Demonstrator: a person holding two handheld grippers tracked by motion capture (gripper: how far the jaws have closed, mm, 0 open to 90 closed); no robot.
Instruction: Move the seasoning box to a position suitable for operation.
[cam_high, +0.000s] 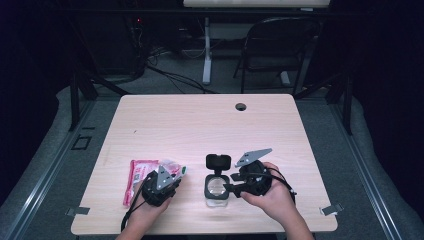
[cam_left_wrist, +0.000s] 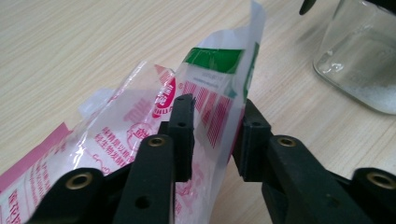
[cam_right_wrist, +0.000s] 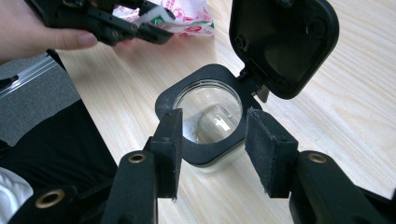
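I have the left gripper (cam_left_wrist: 212, 126) pinching the top of a clear plastic pouch (cam_left_wrist: 140, 140) with pink and green print; its pads press the film from both sides. The pouch lies on the desk (cam_high: 200, 120) near the front edge, toward the left corner, its pinched end lifted toward the jar. My right gripper (cam_right_wrist: 212, 149) holds a clear glass jar (cam_right_wrist: 208, 116) at its black collar, one pad on each side. The jar's black lid (cam_right_wrist: 280, 42) is hinged open and stands up behind the mouth. The jar sits upright near the front edge, right of the pouch.
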